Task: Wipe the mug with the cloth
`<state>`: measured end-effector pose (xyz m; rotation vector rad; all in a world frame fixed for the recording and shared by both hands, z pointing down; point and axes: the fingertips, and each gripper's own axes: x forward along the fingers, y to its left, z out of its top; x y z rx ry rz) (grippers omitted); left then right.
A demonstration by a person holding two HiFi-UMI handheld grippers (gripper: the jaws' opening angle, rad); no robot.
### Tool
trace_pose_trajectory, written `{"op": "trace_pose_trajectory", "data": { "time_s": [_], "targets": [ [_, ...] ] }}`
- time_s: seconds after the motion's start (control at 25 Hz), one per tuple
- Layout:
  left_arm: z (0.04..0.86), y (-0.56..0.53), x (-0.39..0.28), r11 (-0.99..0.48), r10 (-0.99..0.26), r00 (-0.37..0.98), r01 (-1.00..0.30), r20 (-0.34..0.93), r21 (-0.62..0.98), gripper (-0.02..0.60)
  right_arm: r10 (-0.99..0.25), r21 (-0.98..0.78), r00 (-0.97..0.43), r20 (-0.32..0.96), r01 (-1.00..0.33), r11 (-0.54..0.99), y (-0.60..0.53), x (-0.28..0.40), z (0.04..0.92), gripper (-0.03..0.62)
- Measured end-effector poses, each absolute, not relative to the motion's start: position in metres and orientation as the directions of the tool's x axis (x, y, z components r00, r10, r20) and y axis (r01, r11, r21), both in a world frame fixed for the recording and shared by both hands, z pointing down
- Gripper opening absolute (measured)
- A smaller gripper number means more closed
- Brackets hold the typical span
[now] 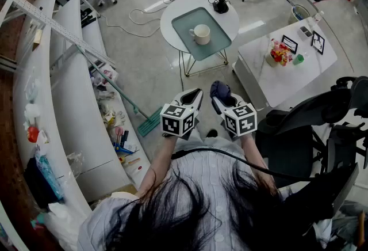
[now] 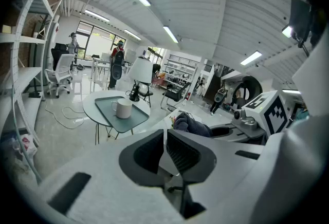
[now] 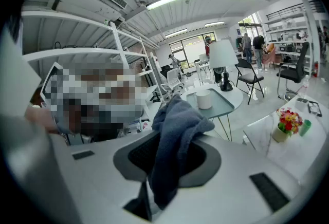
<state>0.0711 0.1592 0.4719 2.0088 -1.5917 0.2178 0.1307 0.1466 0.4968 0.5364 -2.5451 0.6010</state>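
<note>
Firmly, the right claw [image 3: 172,142] grips the blue cloth [image 3: 177,123]; the left claw [image 2: 165,138] is closed, empty.

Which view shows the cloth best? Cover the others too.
The right gripper view: the cloth fills the middle, clamped between the jaws, folds clear. The head view shows only a small dark bunch; the left gripper view, a lump off to the side.

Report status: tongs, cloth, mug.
Left tongs shut, empty. Right tongs shut on cloth. Mug upright on tray, round table ahead, untouched. Nothing seen in the way.
</note>
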Motion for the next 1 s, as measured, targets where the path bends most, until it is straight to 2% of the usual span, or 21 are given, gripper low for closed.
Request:
{"op": "trace_pose_trajectory", "data": {
  "time_s": [0.6, 1.0],
  "targets": [
    [0.471, 0.162, 0.073, -0.115, -0.845, 0.260, -0.941, 0.467, 0.317, 0.034, -0.232, -0.326, -0.837, 0.495, -0.427, 0.844, 0.144, 0.127, 0.495, 0.094],
    [0.472, 0.155, 0.049, -0.082, -0.845, 0.231, -0.947, 0.482, 0.311, 0.034, -0.198, -0.357, -0.847, 0.494, -0.405, 0.842, 0.138, 0.112, 0.502, 0.094]
  ]
}}
